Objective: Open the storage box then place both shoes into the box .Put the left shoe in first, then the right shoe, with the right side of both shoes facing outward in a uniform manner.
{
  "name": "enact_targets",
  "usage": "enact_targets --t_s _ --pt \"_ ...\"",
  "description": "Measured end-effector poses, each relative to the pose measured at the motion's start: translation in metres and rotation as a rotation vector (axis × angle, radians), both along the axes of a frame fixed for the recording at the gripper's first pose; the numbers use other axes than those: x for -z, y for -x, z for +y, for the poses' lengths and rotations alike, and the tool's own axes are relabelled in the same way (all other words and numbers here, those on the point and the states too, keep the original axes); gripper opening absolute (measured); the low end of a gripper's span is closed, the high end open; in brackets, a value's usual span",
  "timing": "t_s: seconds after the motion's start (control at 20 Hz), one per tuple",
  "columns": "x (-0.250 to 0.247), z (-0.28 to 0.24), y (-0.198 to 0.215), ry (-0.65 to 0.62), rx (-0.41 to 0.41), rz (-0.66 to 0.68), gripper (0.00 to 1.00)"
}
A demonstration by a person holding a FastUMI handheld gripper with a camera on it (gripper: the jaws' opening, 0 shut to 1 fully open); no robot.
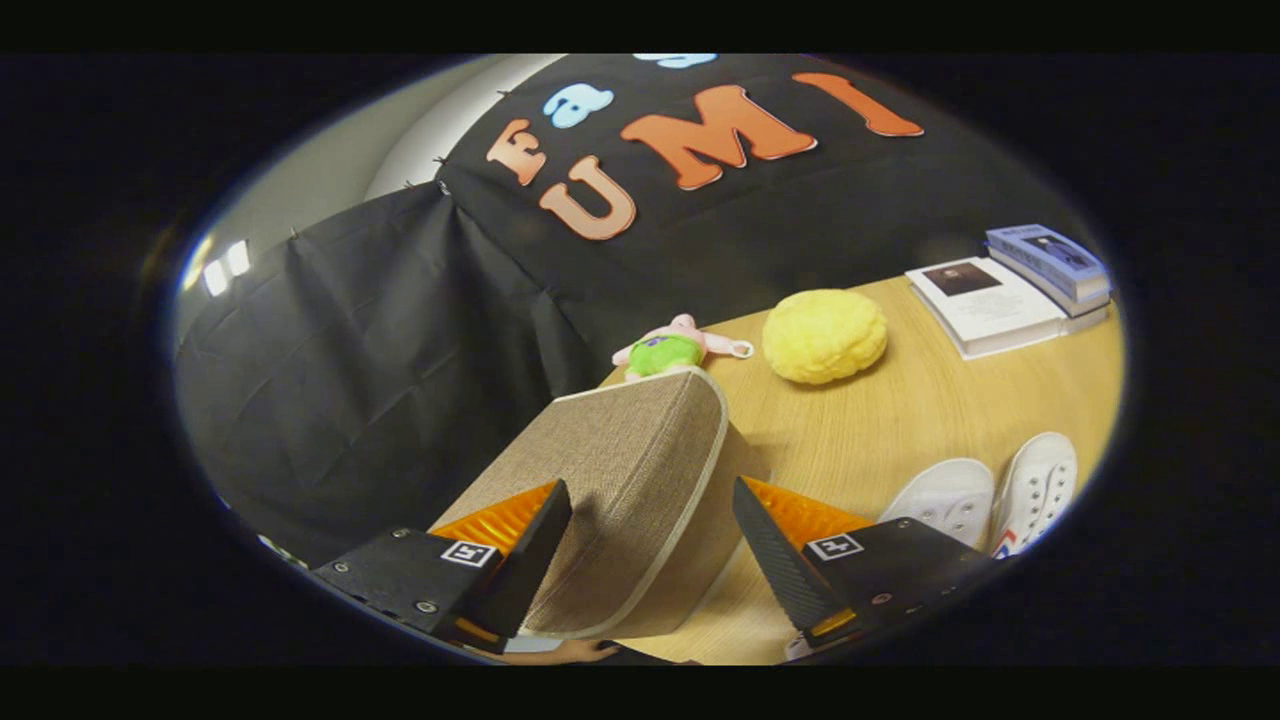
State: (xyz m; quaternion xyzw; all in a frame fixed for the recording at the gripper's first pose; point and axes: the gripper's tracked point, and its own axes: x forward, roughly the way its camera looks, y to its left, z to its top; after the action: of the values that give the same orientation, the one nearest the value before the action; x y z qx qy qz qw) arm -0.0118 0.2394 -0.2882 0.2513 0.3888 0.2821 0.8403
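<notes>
Spread wide apart, the gripper (650, 545) holds its fingers on either side of the beige woven fabric storage box (630, 500) with pale piping, neither clearly pressing it. That box sits tilted at the near edge of the light wooden desk (900, 420). Just right of the fingers lie two white canvas shoes (990, 495), side by side. Farther off rest a round yellow plush cushion (824, 336), a small pink-and-green stuffed toy (672, 350), and stacked books (1020, 285).
</notes>
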Motion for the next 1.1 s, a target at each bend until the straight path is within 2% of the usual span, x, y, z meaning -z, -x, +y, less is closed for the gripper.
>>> enact_targets --t_s 0.4,0.55,0.75,1.1 --pt "0.013 0.024 0.016 -0.296 0.021 0.251 0.96" --pt "0.015 0.018 0.012 -0.376 0.081 0.326 0.94" --pt "0.006 0.018 0.010 -0.351 0.081 0.282 0.75" --pt "-0.012 -0.004 -0.003 -0.225 0.155 0.176 0.72"
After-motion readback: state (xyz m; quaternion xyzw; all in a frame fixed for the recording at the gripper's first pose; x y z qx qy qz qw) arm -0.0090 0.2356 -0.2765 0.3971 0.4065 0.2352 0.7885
